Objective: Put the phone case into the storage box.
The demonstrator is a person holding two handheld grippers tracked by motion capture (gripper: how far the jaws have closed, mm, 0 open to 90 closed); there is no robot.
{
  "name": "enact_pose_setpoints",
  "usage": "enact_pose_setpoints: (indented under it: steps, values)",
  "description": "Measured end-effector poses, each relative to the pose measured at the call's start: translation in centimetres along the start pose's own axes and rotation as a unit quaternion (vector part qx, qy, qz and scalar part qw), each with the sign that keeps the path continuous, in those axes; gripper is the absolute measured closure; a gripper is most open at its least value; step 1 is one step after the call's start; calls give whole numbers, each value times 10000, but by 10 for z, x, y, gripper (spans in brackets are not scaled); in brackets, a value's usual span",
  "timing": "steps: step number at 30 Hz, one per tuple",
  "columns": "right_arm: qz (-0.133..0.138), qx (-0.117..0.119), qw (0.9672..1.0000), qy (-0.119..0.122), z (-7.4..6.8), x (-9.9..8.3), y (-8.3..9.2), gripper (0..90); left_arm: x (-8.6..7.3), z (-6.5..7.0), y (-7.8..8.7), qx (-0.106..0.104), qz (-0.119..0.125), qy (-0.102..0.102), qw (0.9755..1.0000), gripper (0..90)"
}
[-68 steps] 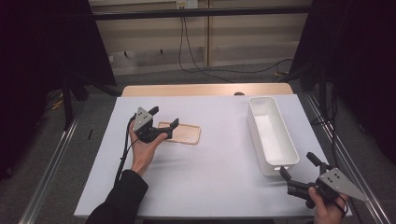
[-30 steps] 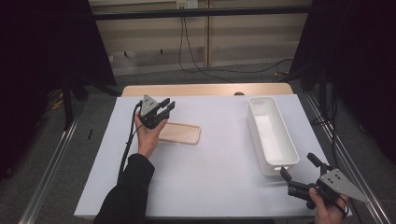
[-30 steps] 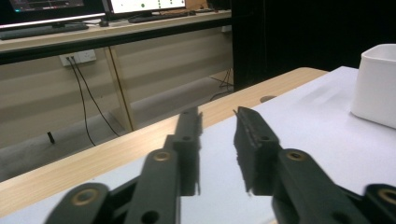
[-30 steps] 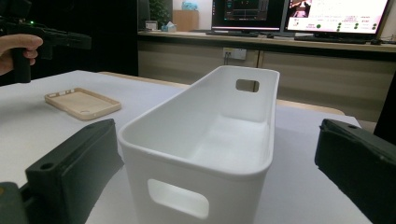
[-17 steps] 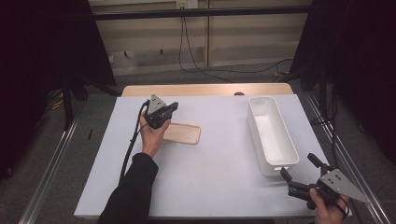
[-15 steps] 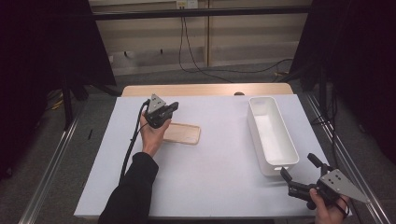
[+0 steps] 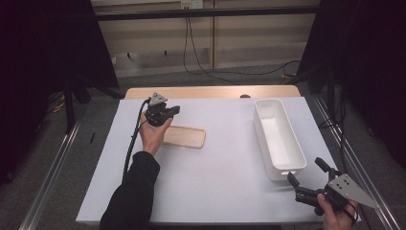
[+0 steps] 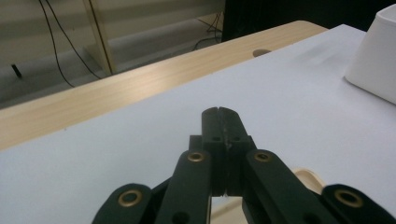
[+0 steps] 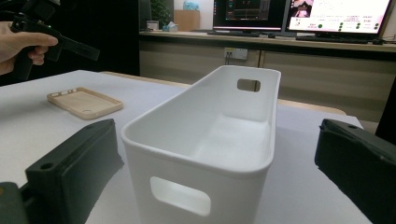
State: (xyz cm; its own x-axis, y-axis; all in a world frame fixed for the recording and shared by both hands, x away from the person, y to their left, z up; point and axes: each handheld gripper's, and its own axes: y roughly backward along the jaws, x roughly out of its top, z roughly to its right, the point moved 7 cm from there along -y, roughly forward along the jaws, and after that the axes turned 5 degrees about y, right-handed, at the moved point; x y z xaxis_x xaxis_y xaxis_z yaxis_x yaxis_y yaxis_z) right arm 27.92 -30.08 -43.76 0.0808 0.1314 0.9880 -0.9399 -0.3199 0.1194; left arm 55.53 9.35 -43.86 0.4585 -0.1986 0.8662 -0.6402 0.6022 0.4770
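Left gripper (image 7: 168, 111), jaws closed on nothing, hovers at 10 o'clock over the phone case (image 7: 184, 137) lying on the tabletop (image 7: 225, 172); right gripper (image 7: 306, 179), jaws wide, waits at 5 o'clock by the empty bin (image 7: 277, 139): no transfer apparently done.

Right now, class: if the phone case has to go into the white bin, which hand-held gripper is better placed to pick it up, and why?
Left. The left hand-held gripper hangs shut just above the phone case. The right hand-held gripper sits open at the near end of the bin, far across the table from the case.
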Motion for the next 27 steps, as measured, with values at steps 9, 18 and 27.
enact_pose_setpoints:
  steps: [9, 18, 27]
  values:
    - [1, -1, 10000, -5, -1, 0, -1, 0, -6, -10, -3, 335, -471, -27, 9983, 900]
    - [18, 11, 10000, 4, -1, 0, 0, 0, -22, -24, -9, 339, -1069, 105, 9936, 900]
    - [12, 21, 10000, 3, -2, 0, -1, 0, -37, -29, -19, 389, -1464, 147, 9883, 900]
